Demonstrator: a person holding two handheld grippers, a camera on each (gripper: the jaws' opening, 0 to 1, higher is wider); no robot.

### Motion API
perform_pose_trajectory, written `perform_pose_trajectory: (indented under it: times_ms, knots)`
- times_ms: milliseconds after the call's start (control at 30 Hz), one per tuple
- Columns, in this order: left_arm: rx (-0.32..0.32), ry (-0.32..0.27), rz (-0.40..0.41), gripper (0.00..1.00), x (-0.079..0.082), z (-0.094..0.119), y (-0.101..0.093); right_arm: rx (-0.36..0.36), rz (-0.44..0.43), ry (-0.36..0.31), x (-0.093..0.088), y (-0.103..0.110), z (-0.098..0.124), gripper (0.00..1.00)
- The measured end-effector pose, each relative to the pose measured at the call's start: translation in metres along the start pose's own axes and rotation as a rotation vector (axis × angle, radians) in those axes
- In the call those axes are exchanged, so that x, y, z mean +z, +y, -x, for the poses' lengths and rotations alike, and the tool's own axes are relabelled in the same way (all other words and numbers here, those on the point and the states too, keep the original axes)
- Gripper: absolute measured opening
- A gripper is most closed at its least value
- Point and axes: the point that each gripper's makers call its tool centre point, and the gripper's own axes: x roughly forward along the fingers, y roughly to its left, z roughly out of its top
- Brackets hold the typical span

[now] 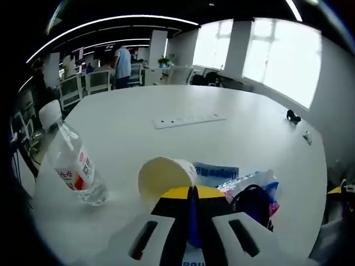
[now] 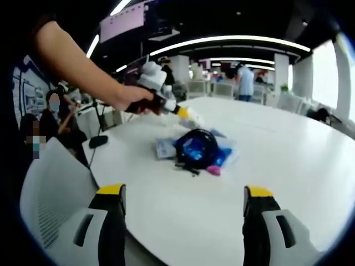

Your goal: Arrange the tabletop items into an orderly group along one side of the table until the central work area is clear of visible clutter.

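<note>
Open-plan office, big white round table (image 1: 183,138), windows at upper right of the left gripper view, people and chairs in the far upper left.

Left gripper view: left gripper (image 1: 191,194) rises from bottom centre, yellow-tipped jaws together, pinching something thin and blue between them; can't tell exactly what it is. Paper cup (image 1: 165,176) lies on its side just above the jaw tips, mouth toward the left of frame, touching or nearly touching the tips. Water bottle (image 1: 72,160) stands tilted at left, white cap, red-and-white label. Blue packet (image 1: 216,173) right of the cup, with a clear plastic bag (image 1: 258,182) and a black cable coil (image 1: 252,200) at lower right of centre. White power strip (image 1: 189,119) lies mid-table, well apart from the pile. Small black item (image 1: 293,116) near the right table edge.

Right gripper view: right gripper (image 2: 183,208) at bottom, jaws wide apart, empty, over bare tabletop. Pile sits at frame centre: cable coil (image 2: 195,145) on top of the blue packet (image 2: 165,147) and bag. A hand (image 2: 133,100) at upper left holds the left gripper (image 2: 183,113) over the pile. Black mouse (image 2: 98,141) at left near the table edge.
</note>
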Motion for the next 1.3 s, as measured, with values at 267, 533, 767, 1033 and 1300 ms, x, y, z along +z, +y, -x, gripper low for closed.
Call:
perform_pose_trajectory:
  times_ms: [267,533,767,1033,1300]
  knots:
    - [0.016,0.016,-0.115,0.01,0.005,0.018,0.0,-0.005,-0.01,-0.047,0.01,0.001,0.003,0.87]
    - [-0.005,0.064,-0.234,0.01,0.002,0.027,-0.007,0.021,0.05,0.013,0.003,0.01,0.0,0.89]
    - [-0.011,0.094,-0.318,0.01,0.004,0.029,-0.011,0.054,0.082,-0.01,0.02,0.011,0.001,0.91]
    - [-0.017,0.129,-0.398,0.0,0.01,0.031,-0.008,0.056,0.134,-0.024,0.042,0.0,-0.003,0.91]
    - [-0.015,0.183,-0.466,0.0,0.008,0.032,0.002,0.06,0.136,-0.02,0.051,-0.011,-0.011,0.91]
